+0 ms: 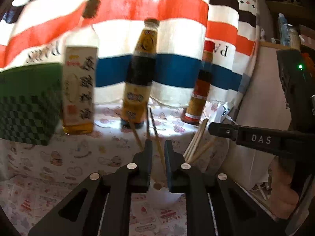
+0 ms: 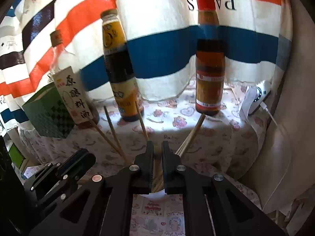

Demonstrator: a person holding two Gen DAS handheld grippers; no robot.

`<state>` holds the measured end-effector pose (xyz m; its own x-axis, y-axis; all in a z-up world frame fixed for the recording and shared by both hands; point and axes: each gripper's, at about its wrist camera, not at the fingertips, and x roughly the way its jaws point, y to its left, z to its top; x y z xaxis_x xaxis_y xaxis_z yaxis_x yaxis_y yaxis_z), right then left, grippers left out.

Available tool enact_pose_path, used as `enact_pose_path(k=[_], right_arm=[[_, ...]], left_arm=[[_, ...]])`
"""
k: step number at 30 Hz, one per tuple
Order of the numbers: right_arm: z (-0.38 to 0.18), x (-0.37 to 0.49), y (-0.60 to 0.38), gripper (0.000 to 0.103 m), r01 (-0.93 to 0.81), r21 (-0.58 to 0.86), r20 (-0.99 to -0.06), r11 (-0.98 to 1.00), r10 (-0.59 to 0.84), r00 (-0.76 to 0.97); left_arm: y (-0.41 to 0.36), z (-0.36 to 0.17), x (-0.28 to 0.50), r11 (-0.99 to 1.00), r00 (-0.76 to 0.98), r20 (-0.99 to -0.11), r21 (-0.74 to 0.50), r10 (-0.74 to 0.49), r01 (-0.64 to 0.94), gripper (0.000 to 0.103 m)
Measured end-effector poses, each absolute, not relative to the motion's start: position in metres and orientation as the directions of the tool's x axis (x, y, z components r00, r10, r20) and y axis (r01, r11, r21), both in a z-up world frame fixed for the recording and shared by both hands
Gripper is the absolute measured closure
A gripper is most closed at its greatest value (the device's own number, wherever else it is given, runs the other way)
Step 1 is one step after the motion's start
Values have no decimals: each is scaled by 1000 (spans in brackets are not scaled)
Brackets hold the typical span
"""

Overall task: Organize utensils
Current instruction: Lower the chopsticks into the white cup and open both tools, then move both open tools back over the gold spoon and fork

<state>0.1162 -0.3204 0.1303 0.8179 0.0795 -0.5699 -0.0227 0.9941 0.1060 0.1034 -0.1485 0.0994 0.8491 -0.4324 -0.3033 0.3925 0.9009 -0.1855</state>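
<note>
Right up against both lenses sit the black tongs, hovering over a white cup (image 2: 155,193) that holds a fan of wooden chopsticks (image 2: 189,137). Left gripper (image 1: 158,144) has its jaws drawn in to a narrow gap, and one chopstick (image 1: 157,137) runs up through that gap. It looks lightly pinched, but whether the pads actually bite it or just bracket it can't be told from here. Right gripper (image 2: 157,145) is also nearly closed, slim gap, nothing obviously clamped; the sticks show below and behind it inside the cup.

So the utensils are already standing in the cup on the patterned tablecloth (image 2: 216,141), splayed out in several directions. Behind them, well apart, stand a dark sauce bottle (image 2: 120,68), a red-capped bottle (image 2: 209,66), a tall cooking wine bottle (image 1: 78,90) and a green box (image 1: 27,106).

Guessing at the step: gathering or straightening the loose sticks. Doing it well probably means gripping low on the shaft, near the rim, so the stick doesn't pivot. Moves should stay slow, because a light cup full of leaning sticks tips easily. One gripper steadying the cup while the other nudges would be the safer play. Also worth keeping clear of the bottles when swinging anything upright.
</note>
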Motion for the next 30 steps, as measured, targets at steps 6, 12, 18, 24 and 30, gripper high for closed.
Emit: enact_pose_path(k=[6,12,18,24,30], right_arm=[[146,99,-321,71,-30,128,-507,991,91,857],[157,72,-309,57,-41,133,-437,990,95,894],[152,21,-278,36,-20,56,-329,998,38,944],[122,-2,-271,26,-43,138,-388,989,94,917],[76,1,-263,21,-66,155,-442,986,129,888]], left_arm=[[-118,114,67,909,879,-237,-166,-414,383,58],[-73,117,25,955,934,-204,-107,-294,277,32],[-36,109,-23,989,984,-101,-41,-148,144,14],[-6,84,-34,992,985,-160,-119,-69,50,8],[18,44,-2,982,933,-345,-186,-99,35,8]])
